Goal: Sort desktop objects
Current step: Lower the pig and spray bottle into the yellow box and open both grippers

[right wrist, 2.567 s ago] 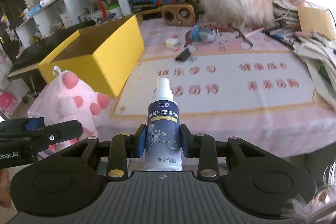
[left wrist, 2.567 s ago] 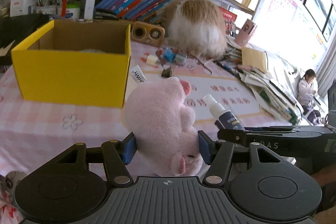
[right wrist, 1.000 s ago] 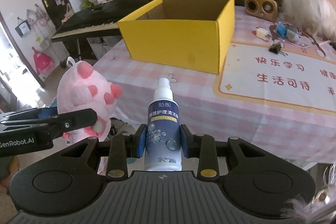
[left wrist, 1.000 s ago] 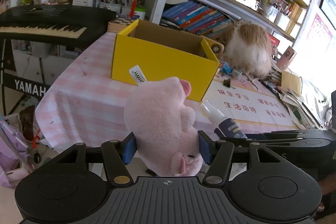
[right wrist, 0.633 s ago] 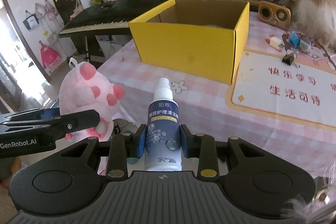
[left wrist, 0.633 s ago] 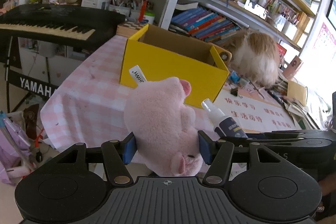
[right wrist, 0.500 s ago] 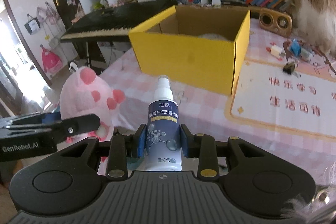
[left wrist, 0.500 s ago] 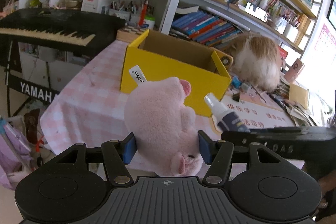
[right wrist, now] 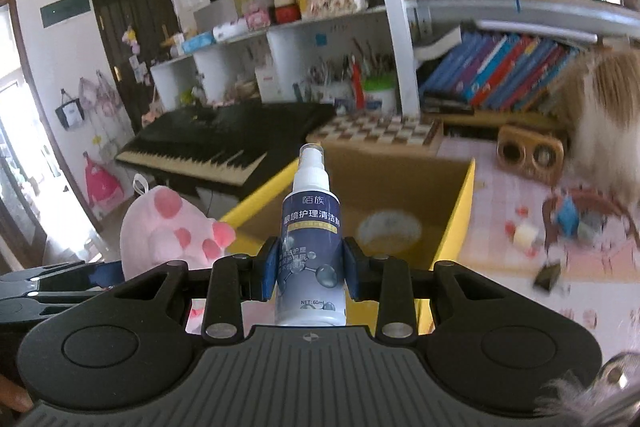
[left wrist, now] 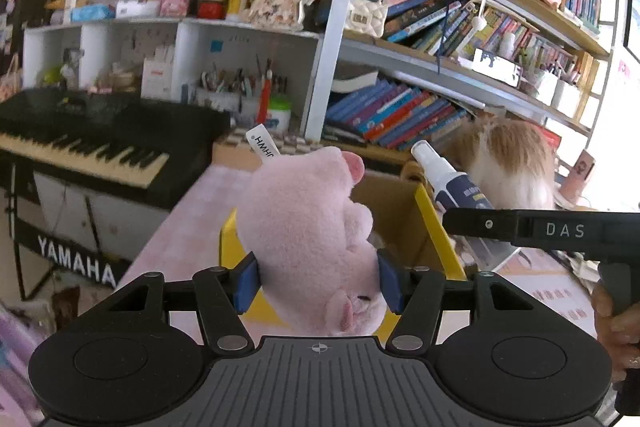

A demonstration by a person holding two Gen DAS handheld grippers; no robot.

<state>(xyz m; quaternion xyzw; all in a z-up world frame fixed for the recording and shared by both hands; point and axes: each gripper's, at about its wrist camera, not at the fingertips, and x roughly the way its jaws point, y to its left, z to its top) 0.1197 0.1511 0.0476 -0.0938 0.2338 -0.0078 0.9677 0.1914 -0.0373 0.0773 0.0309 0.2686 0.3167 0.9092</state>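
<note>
Both loads are pinched tight, the pink plush pig [left wrist: 308, 227] in the left gripper [left wrist: 318, 281] and the upright spray bottle [right wrist: 312, 251] in the right gripper [right wrist: 310, 273], with the open yellow box [right wrist: 460, 223] just beyond, nearer the right gripper.

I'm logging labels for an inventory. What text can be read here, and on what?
"YAMAHA": black keyboard stand.
"DAS": side of the black right gripper.
"NET: 60ml" plus Chinese characters: white-and-navy spray bottle.
"HWH", upside down: white tag on the pink plush pig.
Book spines: too small to read.
</note>
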